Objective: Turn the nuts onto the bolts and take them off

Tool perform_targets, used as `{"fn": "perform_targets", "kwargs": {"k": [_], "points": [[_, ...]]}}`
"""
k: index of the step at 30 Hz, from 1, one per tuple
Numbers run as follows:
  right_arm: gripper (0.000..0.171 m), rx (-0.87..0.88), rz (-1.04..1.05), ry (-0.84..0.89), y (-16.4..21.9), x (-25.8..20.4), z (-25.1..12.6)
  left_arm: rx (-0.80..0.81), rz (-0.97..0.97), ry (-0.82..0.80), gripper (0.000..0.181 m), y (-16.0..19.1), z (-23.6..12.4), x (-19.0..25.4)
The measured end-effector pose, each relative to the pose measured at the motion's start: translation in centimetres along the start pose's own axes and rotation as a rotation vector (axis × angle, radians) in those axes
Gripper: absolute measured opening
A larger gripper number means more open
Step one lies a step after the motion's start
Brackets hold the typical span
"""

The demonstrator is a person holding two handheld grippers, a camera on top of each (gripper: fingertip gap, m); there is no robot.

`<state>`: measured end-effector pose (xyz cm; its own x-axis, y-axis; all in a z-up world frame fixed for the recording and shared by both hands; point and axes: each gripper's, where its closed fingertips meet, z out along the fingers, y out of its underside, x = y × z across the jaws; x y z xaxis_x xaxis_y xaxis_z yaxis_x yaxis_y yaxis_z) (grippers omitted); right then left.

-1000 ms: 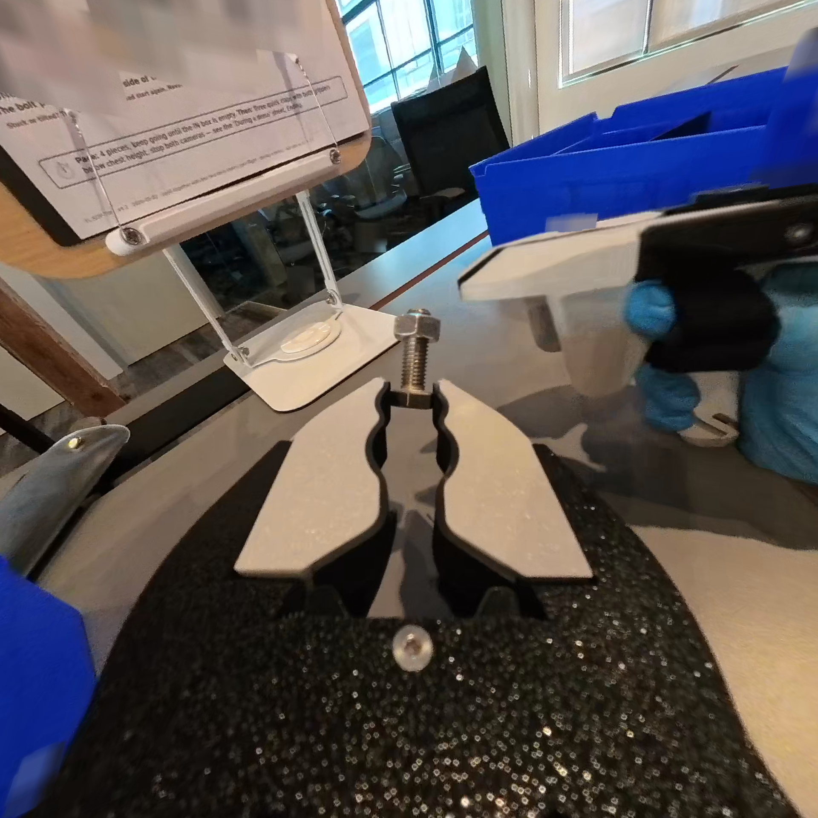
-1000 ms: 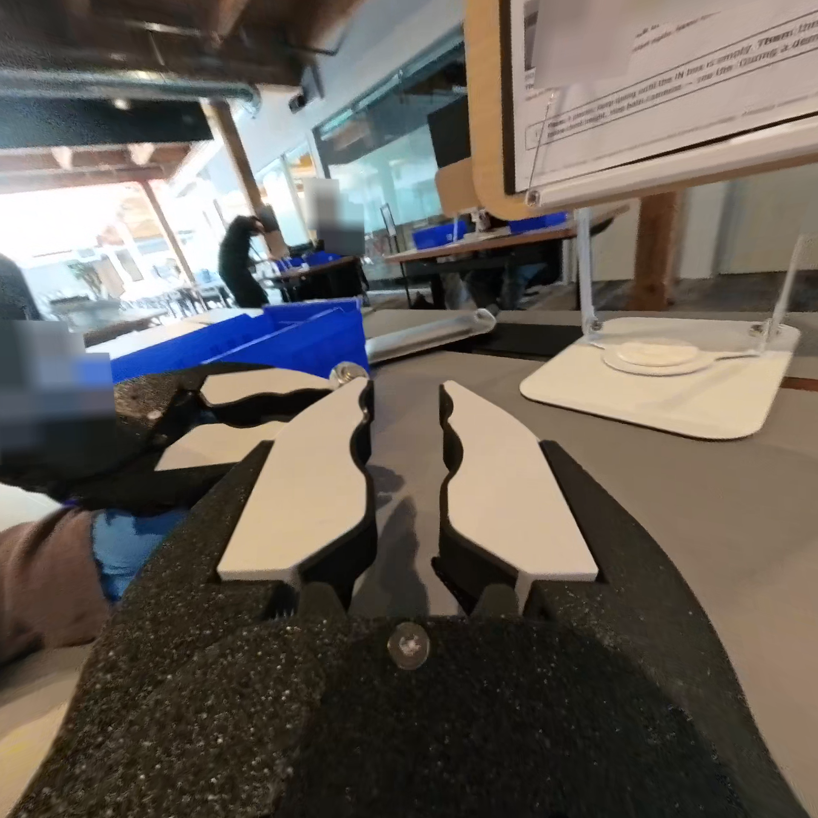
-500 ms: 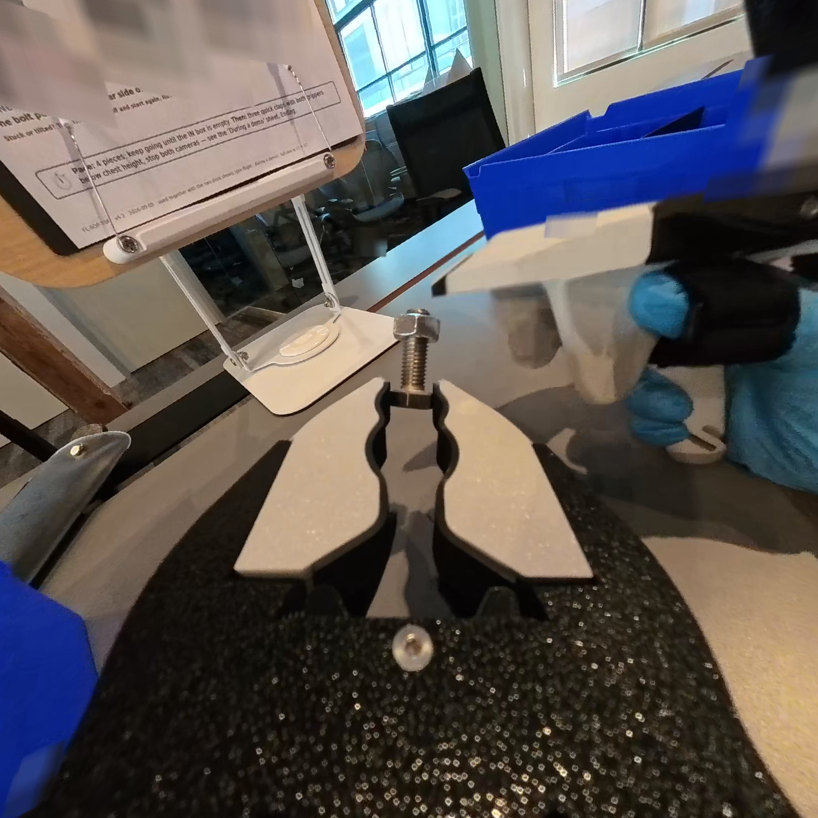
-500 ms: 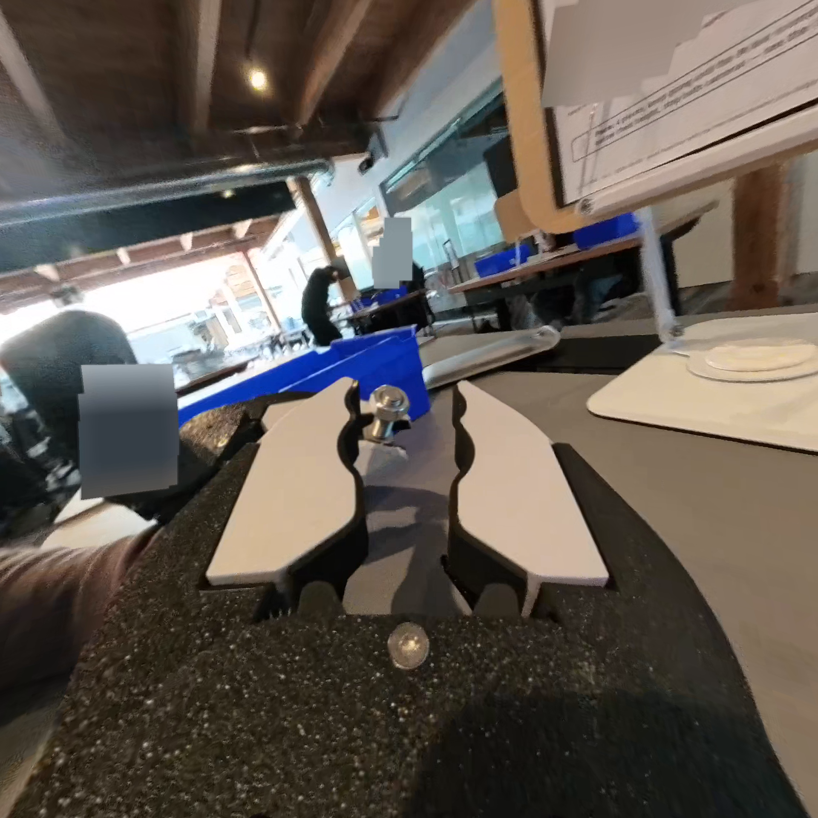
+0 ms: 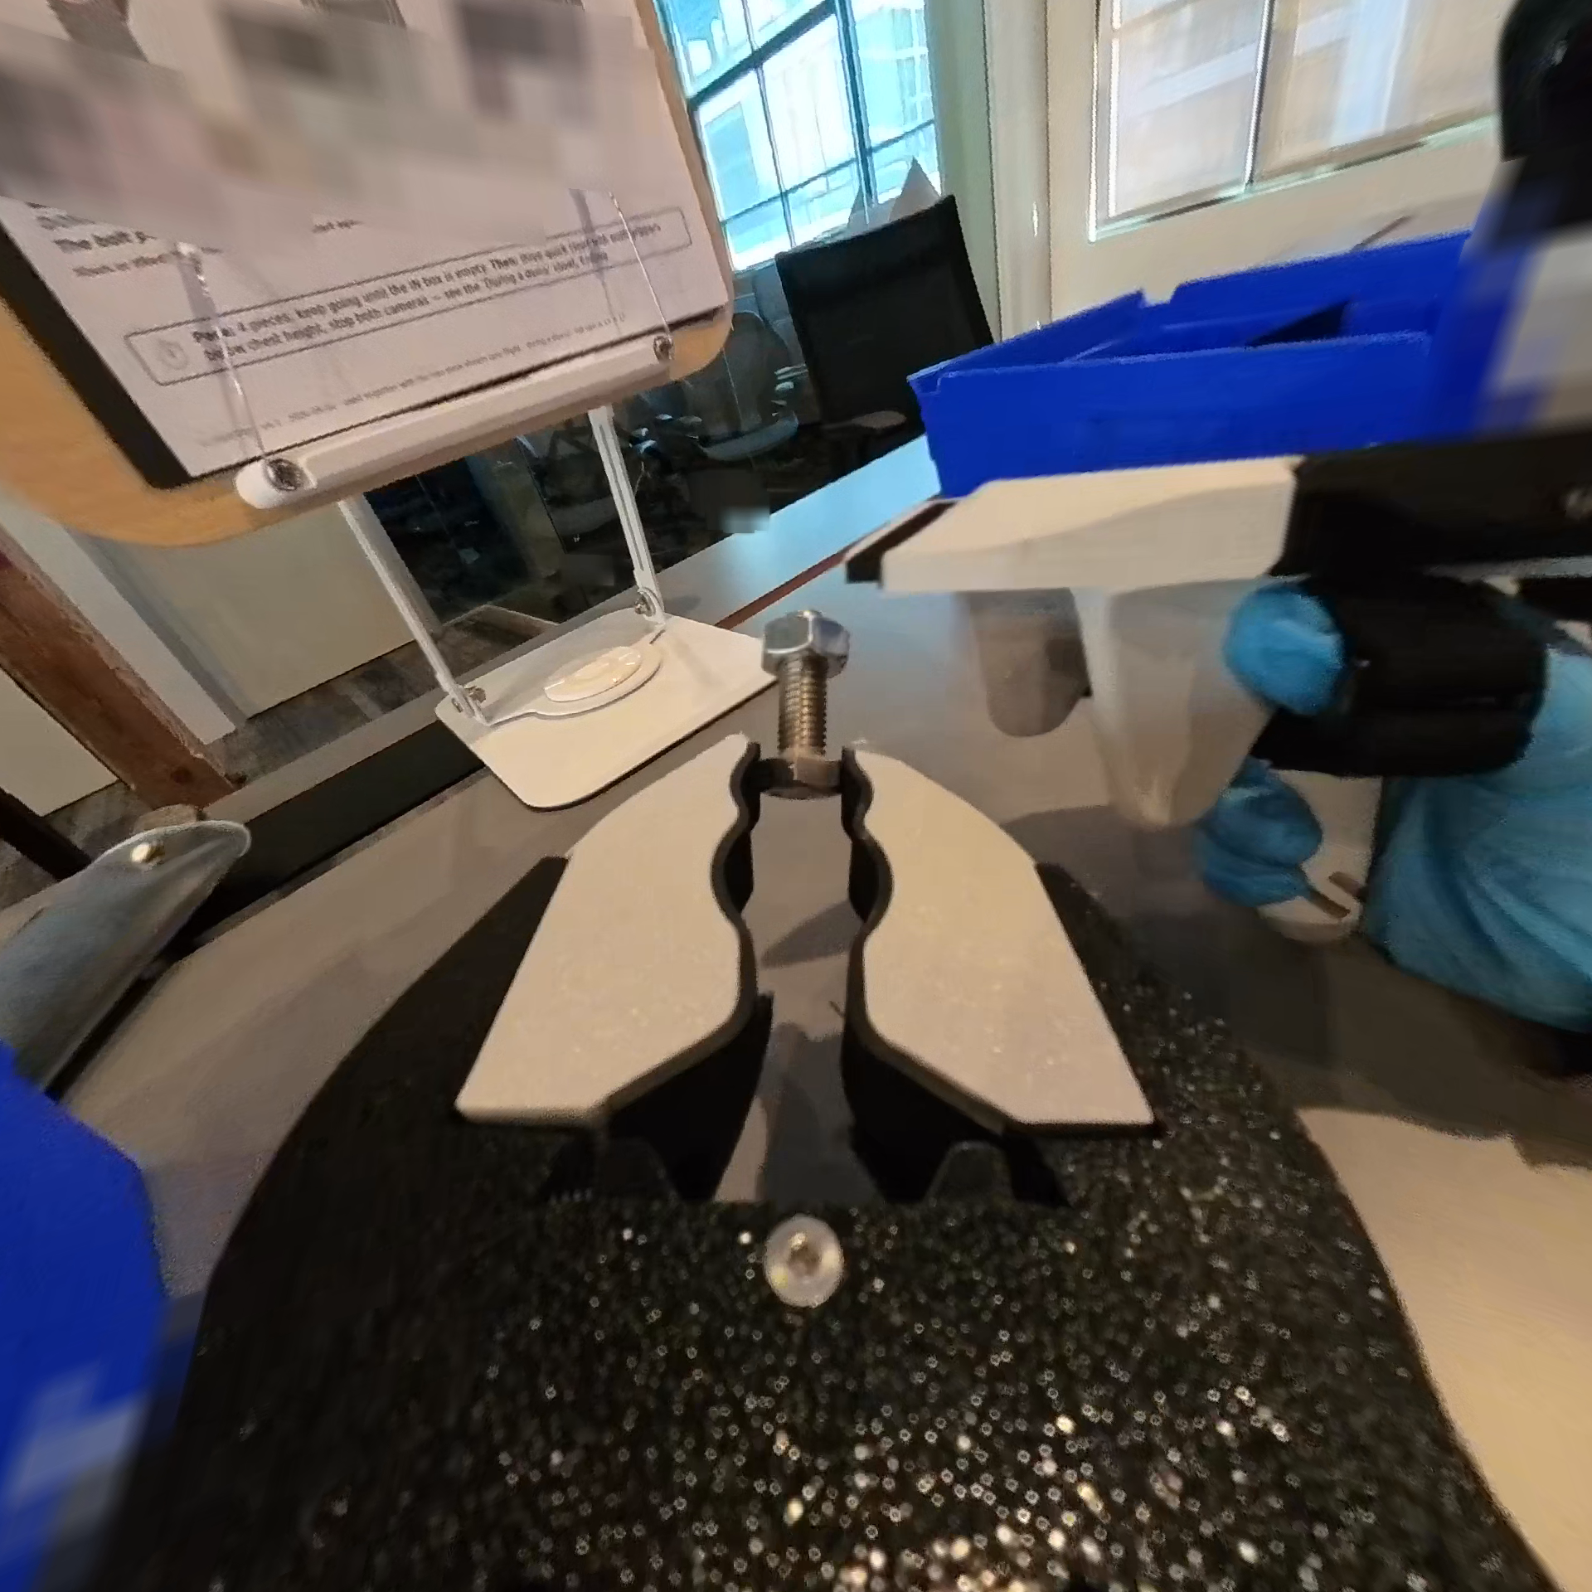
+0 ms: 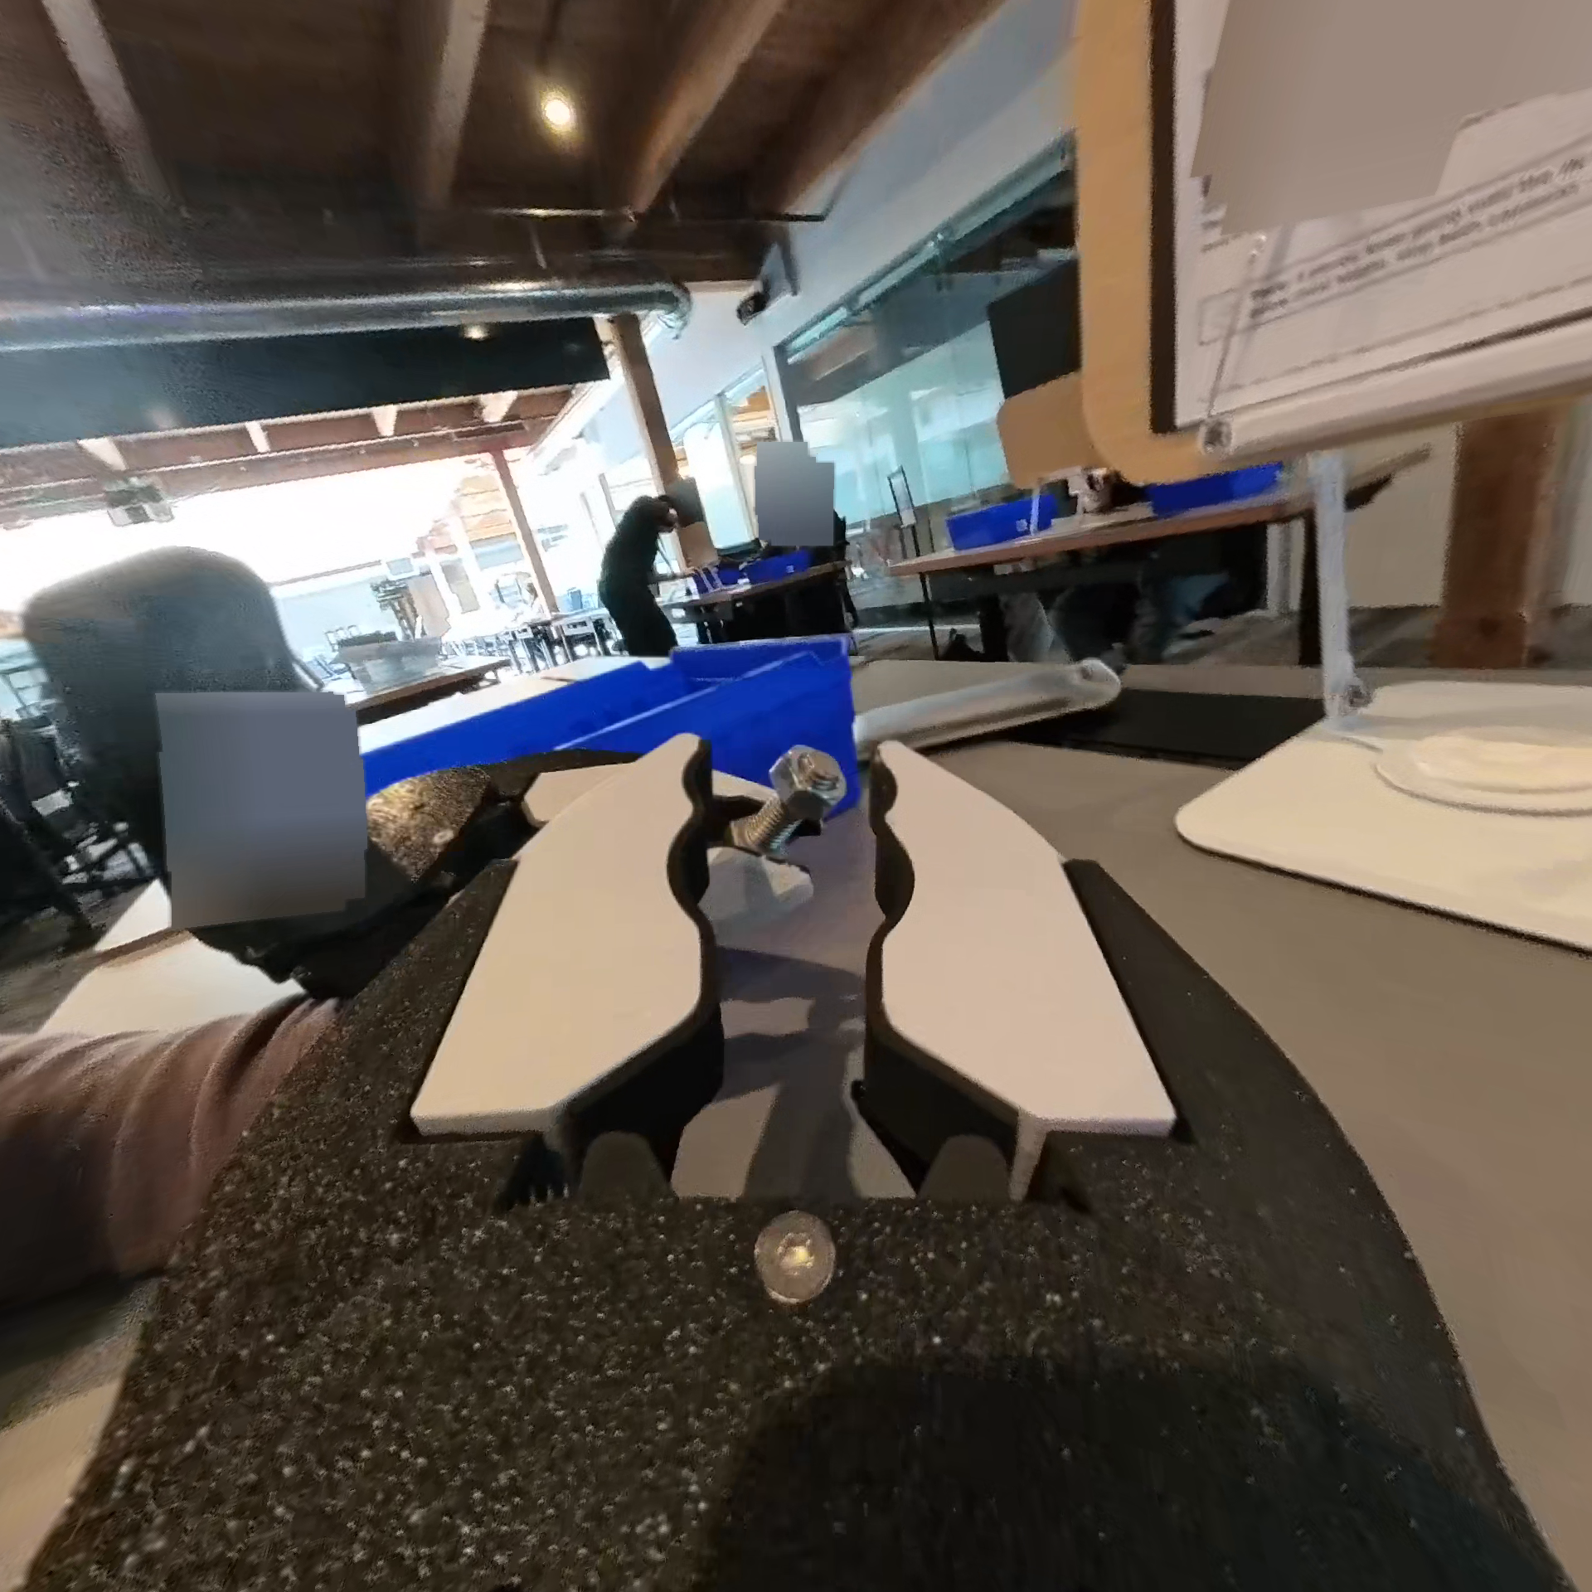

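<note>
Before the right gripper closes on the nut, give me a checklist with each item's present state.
1. Left gripper shut on the bolt head: ok.
2. Bolt standing upright from the fingertips, seen in the left wrist view: ok.
3. Nut sits at the bolt's top end: ok.
4. Right gripper open wide enough for the nut: ok.
5. Nut lies between the right fingers in the right wrist view; whether they are at its height: cannot tell.
6. How many threads the nut has engaged: cannot tell.
</note>
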<state>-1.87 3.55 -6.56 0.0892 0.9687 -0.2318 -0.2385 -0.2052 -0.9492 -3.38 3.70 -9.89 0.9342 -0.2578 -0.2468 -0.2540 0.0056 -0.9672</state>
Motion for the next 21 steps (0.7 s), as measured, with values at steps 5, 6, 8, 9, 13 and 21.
{"fn": "perform_targets", "kwargs": {"k": [5,6,8,9,13,21], "points": [[0.034,0.044,-0.02,-0.02,-0.7,-1.8,-1.4,0.055,-0.023,-0.078,0.017,-1.4,-1.8,0.6],[0.034,0.043,-0.013,-0.03,-0.6,-2.2,-1.6,0.062,-0.033,-0.082,0.017,-1.6,-2.1,1.0],[0.034,0.043,0.001,-0.041,-0.5,-3.0,-1.9,0.073,-0.046,-0.067,0.017,-1.8,-2.6,2.1],[0.034,0.046,0.009,-0.046,-0.5,-3.4,-2.0,0.076,-0.044,-0.06,0.017,-1.9,-2.7,2.6],[0.033,0.046,0.058,-0.04,-0.2,-3.7,-2.5,0.089,-0.027,-0.059,0.017,-2.3,-3.0,3.7],[0.032,0.054,0.099,-0.038,-0.2,-3.3,-2.7,0.137,-0.049,-0.019,0.017,-2.7,-3.2,4.4]]}}
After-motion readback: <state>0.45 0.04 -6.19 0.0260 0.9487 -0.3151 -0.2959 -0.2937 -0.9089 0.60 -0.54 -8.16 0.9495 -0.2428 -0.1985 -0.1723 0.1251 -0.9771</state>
